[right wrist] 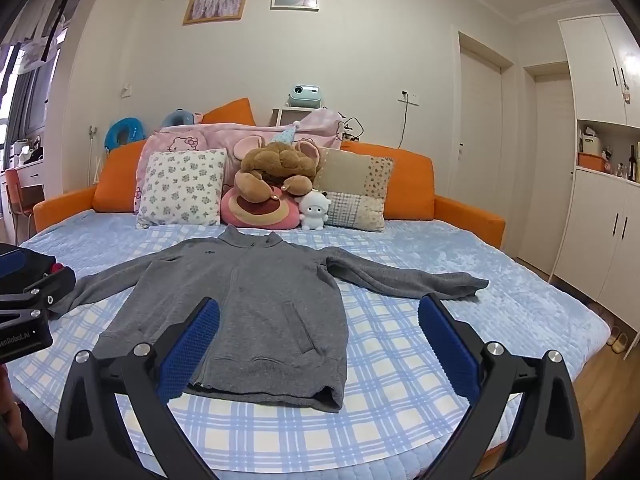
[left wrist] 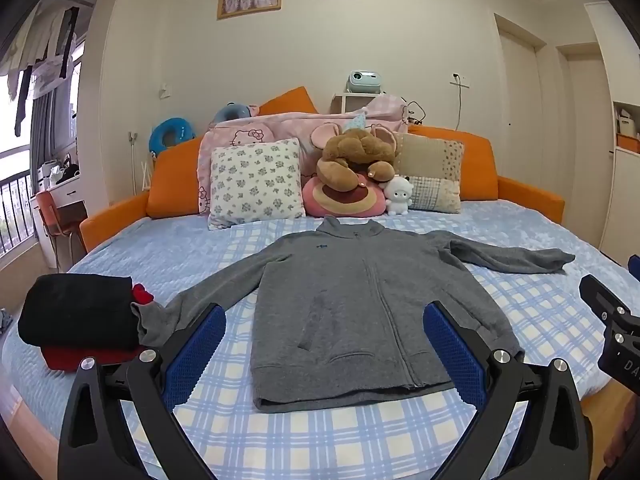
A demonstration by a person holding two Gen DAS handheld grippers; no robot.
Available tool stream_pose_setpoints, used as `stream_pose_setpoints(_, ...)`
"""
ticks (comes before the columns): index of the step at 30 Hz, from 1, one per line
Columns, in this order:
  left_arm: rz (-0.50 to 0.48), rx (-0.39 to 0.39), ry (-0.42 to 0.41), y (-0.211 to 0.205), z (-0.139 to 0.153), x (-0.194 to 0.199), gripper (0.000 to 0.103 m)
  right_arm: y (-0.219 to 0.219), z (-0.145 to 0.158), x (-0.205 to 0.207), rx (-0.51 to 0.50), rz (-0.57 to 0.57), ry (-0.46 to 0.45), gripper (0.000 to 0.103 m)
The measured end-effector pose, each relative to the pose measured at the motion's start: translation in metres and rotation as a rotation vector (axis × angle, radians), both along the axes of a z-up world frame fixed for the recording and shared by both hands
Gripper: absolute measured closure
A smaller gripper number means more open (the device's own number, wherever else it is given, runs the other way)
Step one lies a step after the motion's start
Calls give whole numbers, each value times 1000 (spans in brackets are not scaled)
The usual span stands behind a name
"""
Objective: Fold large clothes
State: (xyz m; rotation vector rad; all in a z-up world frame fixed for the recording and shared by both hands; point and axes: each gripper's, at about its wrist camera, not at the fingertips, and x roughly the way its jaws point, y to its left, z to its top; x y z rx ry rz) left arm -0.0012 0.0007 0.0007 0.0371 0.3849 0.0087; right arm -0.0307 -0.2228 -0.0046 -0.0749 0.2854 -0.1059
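Observation:
A grey zip-up sweater lies flat, front up, on the blue checked bedspread, both sleeves spread out to the sides, collar towards the pillows. It also shows in the right wrist view. My left gripper is open and empty, held above the sweater's hem. My right gripper is open and empty, above the sweater's right side and the bedspread. Neither touches the cloth.
A stack of folded black and red clothes sits at the bed's left edge, touching the left sleeve cuff. Pillows and plush toys line the orange headboard. The right gripper's body shows at the left wrist view's right edge.

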Motion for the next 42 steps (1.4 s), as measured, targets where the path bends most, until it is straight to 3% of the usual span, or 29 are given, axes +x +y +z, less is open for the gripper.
stream_pose_setpoints(15,3,4,2,-2,0,0,3,-1,-8,5,0,-10,4,5)
stream_pose_setpoints(27,4,-42,32,13,-8,0,3,3,-9,10,-4,7,14,5)
stream_pose_setpoints(42,6,-18,34,16,-8,1,3,3,-9,12,1,9,26,5)
